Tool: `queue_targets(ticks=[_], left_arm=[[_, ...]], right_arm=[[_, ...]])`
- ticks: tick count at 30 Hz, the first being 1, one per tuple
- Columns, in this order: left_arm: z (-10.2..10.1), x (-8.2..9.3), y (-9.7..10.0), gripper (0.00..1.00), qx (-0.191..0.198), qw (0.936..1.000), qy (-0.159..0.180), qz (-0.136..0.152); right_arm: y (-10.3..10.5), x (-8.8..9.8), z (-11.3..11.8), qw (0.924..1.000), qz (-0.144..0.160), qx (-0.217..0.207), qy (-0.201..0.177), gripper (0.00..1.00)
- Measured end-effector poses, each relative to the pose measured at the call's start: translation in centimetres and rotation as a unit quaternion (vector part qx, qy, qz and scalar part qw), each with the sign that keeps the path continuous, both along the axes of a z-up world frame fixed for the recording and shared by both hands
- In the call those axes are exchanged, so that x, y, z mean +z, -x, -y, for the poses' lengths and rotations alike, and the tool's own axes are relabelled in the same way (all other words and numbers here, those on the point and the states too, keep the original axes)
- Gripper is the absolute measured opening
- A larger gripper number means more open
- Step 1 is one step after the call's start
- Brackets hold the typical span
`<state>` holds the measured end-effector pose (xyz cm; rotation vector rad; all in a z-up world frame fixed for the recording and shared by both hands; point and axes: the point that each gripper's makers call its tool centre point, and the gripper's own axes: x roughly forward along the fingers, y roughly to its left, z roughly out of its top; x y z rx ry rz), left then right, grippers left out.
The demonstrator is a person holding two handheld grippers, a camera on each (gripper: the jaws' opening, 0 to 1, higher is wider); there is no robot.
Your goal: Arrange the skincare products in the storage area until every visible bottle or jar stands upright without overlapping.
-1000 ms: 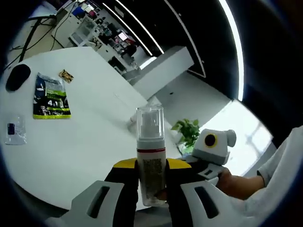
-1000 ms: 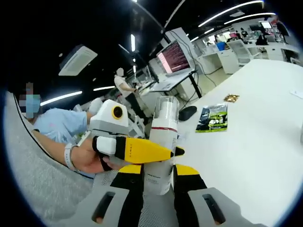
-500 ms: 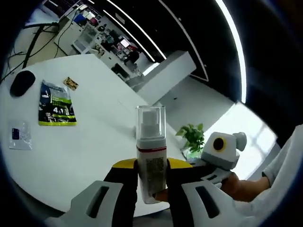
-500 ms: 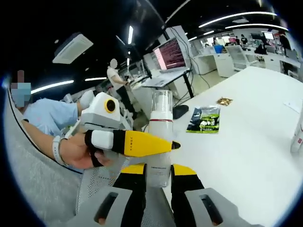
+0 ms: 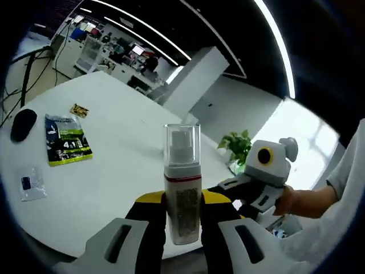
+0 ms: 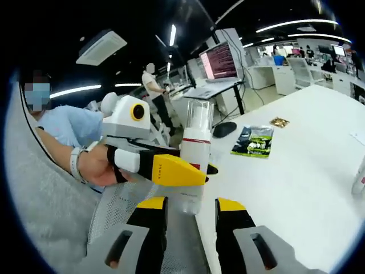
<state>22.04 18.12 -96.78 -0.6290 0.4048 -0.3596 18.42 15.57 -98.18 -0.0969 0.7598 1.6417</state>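
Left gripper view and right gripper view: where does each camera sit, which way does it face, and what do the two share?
Left gripper view: rides on the left gripper, looking along its jaws across the white table; the jaws clamp the pump bottle; the right gripper and a hand enter from the right.
Right gripper view: rides on the right gripper, jaws apart beside the bottle's base, facing the table and office; the left gripper crosses from the left, held by a hand.
Shared: the bottle, the table, the green packet.
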Motion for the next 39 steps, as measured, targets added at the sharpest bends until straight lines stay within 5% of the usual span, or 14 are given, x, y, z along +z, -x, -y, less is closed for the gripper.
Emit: queue_targets(ticks=[10,16,21,30,32,39], left_arm=[[1.8,-1.4,0.7,0.17,-0.054,0.9950,-0.083,-0.009],[2.6,-2.0,1.1,0.17,-0.075,0.9898,-0.120,-0.015],[2.4,-2.8,1.2,0.17,-0.074,0.9867,-0.142,-0.027],[2.6,-3.8,1.4,0.17,-0.073,0.9785,-0.187,-0.047],[3.0,-4.0,1.4,0.18,-0.081,0.9783,-0.184,-0.049],[3.5,-3.6,1.1,0.18,-0.089,0.9810,-0.166,-0.046]], right_arm=[[-2.7,3.0,-0.2,0.9961,-0.028,-0.071,-0.045,0.26],[-2.5,2.1,-2.0,0.9938,-0.053,-0.095,-0.024,0.20],[-1.7,1.3,-2.3,0.9888,-0.103,-0.108,0.001,0.13],[-1.4,0.2,-2.5,0.9918,-0.087,-0.092,0.016,0.13],[-1.5,0.0,-2.1,0.9942,-0.064,-0.083,0.024,0.12],[-2.0,0.4,-1.3,0.9917,-0.079,-0.101,0.010,0.11]])
